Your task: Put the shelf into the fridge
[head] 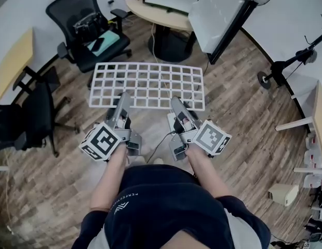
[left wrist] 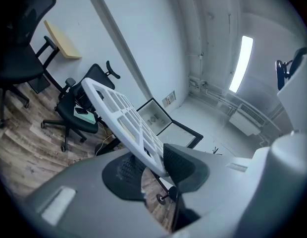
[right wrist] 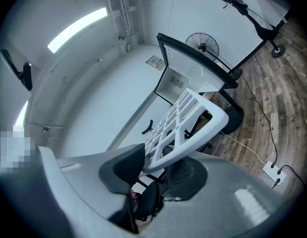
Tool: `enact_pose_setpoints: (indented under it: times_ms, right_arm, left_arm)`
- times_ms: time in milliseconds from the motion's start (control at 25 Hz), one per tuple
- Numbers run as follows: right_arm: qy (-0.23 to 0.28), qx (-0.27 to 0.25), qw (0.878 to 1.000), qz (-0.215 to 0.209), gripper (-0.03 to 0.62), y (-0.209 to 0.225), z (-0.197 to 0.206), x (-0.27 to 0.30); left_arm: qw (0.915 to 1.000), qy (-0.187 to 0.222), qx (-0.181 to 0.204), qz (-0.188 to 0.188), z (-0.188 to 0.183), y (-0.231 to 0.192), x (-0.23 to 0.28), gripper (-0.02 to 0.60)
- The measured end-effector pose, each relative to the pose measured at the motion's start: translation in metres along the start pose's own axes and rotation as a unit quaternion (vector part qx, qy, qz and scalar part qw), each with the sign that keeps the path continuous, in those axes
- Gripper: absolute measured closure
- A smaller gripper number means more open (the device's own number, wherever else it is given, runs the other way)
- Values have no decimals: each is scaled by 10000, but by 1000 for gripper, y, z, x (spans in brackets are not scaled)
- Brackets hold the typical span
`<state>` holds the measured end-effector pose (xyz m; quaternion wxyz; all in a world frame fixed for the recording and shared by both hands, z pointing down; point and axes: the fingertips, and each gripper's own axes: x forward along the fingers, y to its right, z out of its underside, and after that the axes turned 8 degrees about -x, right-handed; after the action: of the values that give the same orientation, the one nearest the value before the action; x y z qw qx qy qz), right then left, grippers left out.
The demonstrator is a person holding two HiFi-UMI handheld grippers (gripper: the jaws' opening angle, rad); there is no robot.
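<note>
Above the wooden floor (head: pixel 244 108), the white grid shelf (head: pixel 148 82) was held flat in front of the person. The left tongs (head: pixel 122 98) were clamped on its near edge. The right tongs (head: pixel 176 101) were clamped on the same edge, a little way along. Both tongs pointed level. The shelf was well apart from the fridge (head: pixel 220 17), which stood past it on the right with its door open. A black office chair (head: pixel 88 27) stood on the left.

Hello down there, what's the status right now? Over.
Left gripper and right gripper both shut on the white shelf's near edge. Shelf held level above the floor. Fridge door open ahead; office chair off to the left.
</note>
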<state>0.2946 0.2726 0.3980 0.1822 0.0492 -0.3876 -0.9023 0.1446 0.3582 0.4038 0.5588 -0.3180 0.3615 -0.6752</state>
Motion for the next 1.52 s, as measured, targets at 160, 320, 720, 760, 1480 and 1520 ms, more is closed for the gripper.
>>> enact_pose_setpoints:
  times_ms: [160, 320, 720, 760, 1480, 1520]
  right_arm:
    - [-121, -11, 9999, -90, 479, 8, 4, 4]
    - [-235, 98, 9996, -105, 477, 14, 10, 10]
    - [-337, 86, 9994, -64, 475, 25, 8, 62]
    - [-355, 103, 9993, -52, 476, 26, 8, 72]
    - [-367, -2, 9992, 154, 474, 23, -3, 234]
    - [-364, -12, 9992, 168, 474, 22, -3, 239]
  left_arm:
    - [9999, 96, 71, -116, 4, -5, -1, 462]
    - [9992, 94, 187, -341, 3, -13, -2, 462]
    - [9990, 157, 136, -395, -23, -40, 31, 459]
    - [9991, 174, 88, -369, -29, -44, 37, 459]
    - [9998, 53, 60, -194, -147, -116, 132, 454]
    - [9999, 34, 60, -135, -151, -118, 136, 454]
